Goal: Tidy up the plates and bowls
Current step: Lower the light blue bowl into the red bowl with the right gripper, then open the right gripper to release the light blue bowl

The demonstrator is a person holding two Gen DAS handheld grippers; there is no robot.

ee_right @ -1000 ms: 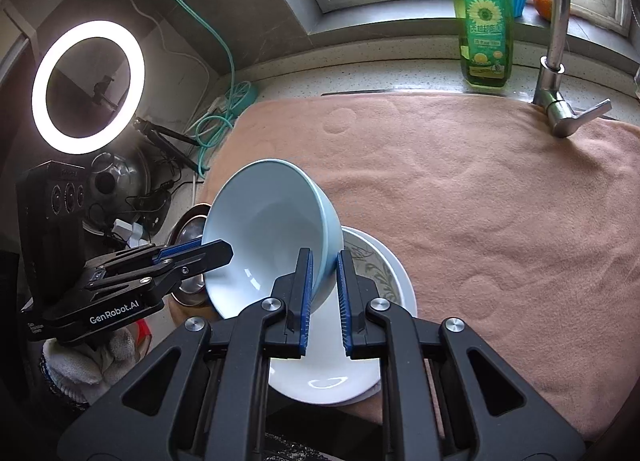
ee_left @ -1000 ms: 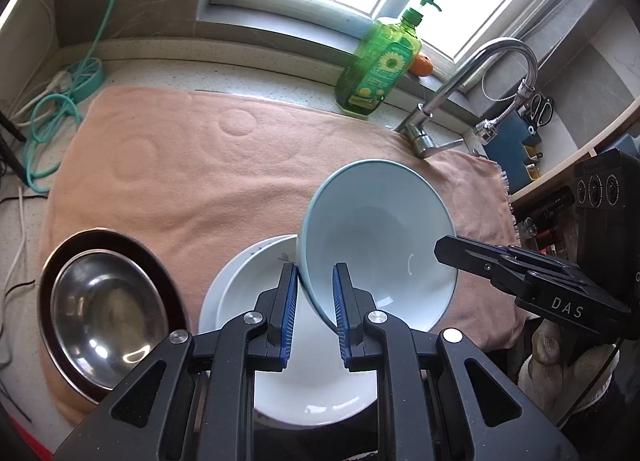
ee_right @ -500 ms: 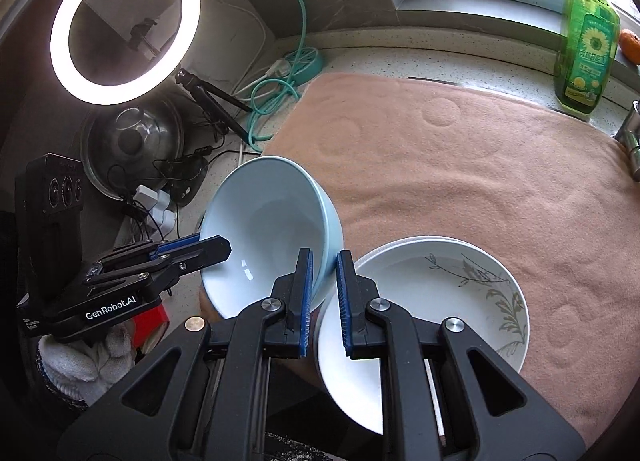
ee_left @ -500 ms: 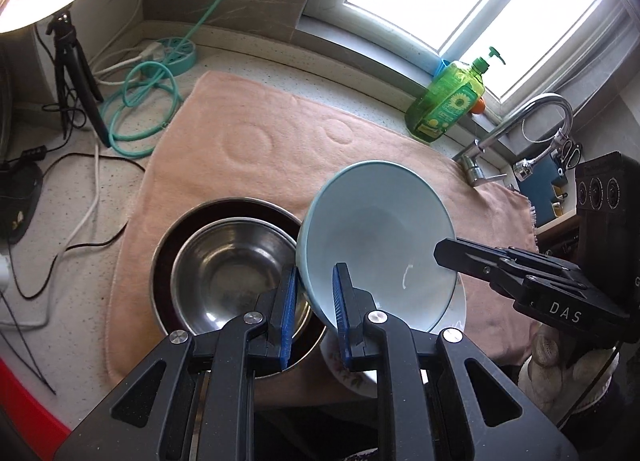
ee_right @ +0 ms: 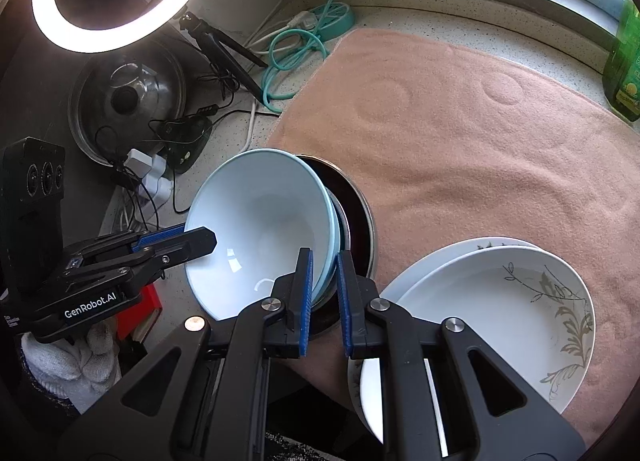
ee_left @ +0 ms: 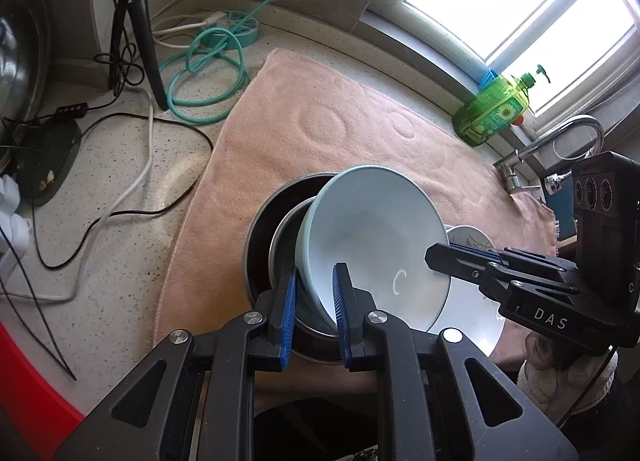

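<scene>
A light blue bowl [ee_left: 372, 237] [ee_right: 260, 221] hangs tilted over two nested steel bowls [ee_left: 280, 245] [ee_right: 356, 213] at the left end of the pink towel [ee_left: 320, 133]. My left gripper [ee_left: 314, 277] is shut on the bowl's near rim in the left wrist view. My right gripper [ee_right: 323, 261] is shut on the opposite rim. Each gripper shows in the other's view, the right gripper [ee_left: 436, 257] and the left gripper [ee_right: 200, 239]. Two stacked white plates with a leaf pattern [ee_right: 500, 301] [ee_left: 468, 237] lie on the towel to the right of the steel bowls.
A green soap bottle [ee_left: 492, 109] and a faucet [ee_left: 560, 137] stand at the back right below the window. Left of the towel the counter holds a teal hose [ee_left: 204, 73], cables, a tripod [ee_left: 132, 21] with a ring light [ee_right: 44, 13], and a pot lid [ee_right: 124, 97].
Both grippers carried the blue bowl leftward and slightly down, from above the white plates to above the nested steel bowls. Their grip on the rim stayed the same.
</scene>
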